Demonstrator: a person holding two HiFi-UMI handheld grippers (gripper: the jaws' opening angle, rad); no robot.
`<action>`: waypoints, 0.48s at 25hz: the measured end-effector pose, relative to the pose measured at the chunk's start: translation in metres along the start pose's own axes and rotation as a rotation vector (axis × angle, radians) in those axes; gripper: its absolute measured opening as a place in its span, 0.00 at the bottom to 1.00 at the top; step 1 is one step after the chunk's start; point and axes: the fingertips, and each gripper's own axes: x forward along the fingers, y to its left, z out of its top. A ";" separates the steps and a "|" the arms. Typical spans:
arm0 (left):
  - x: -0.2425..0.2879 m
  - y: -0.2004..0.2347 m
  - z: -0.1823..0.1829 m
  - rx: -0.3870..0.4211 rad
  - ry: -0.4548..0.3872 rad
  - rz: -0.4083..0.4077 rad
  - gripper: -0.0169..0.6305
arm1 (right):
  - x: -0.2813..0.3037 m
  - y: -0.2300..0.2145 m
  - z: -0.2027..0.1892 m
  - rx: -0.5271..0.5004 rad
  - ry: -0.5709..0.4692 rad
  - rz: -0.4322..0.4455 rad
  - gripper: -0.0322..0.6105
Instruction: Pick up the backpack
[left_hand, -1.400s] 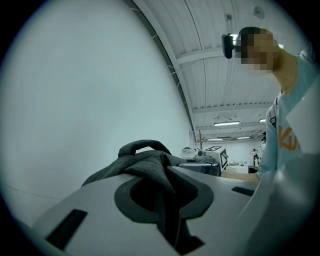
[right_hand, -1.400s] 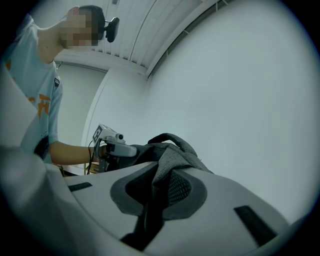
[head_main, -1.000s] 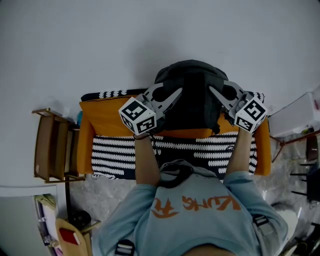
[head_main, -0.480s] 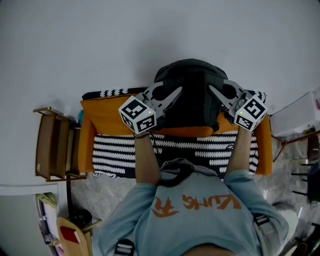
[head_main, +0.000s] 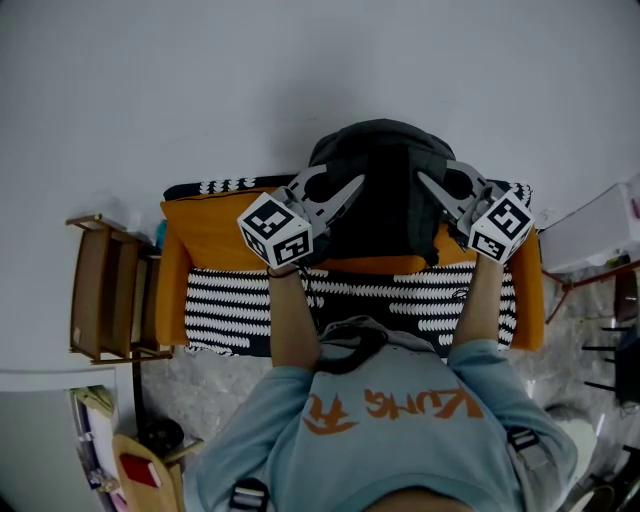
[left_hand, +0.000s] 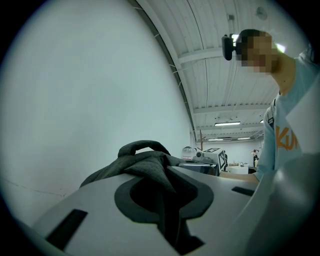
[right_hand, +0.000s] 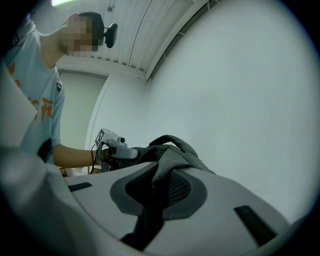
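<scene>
head view: left gripper (head_main: 352, 186) and right gripper (head_main: 427, 182) fingers each clamp backpack (head_main: 388, 170) fabric, held level.

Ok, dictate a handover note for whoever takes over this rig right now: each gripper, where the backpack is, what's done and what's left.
Left gripper: shut on a fold of the backpack, on its left side.
Right gripper: shut on backpack fabric on the right side.
Backpack: upright against the white wall, over the orange cushion.
Done: both grips are on.
Left: lift it. I cannot tell whether its base is clear of the cushion.
</scene>
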 end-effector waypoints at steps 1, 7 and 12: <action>0.000 0.000 0.000 -0.001 0.000 -0.001 0.12 | 0.000 0.000 0.000 0.001 0.000 -0.001 0.09; -0.001 0.000 0.000 -0.005 0.000 -0.002 0.12 | 0.000 0.001 0.000 0.004 0.000 -0.002 0.09; 0.000 -0.001 -0.002 -0.008 0.012 0.000 0.12 | 0.000 0.001 -0.003 0.013 0.001 -0.002 0.09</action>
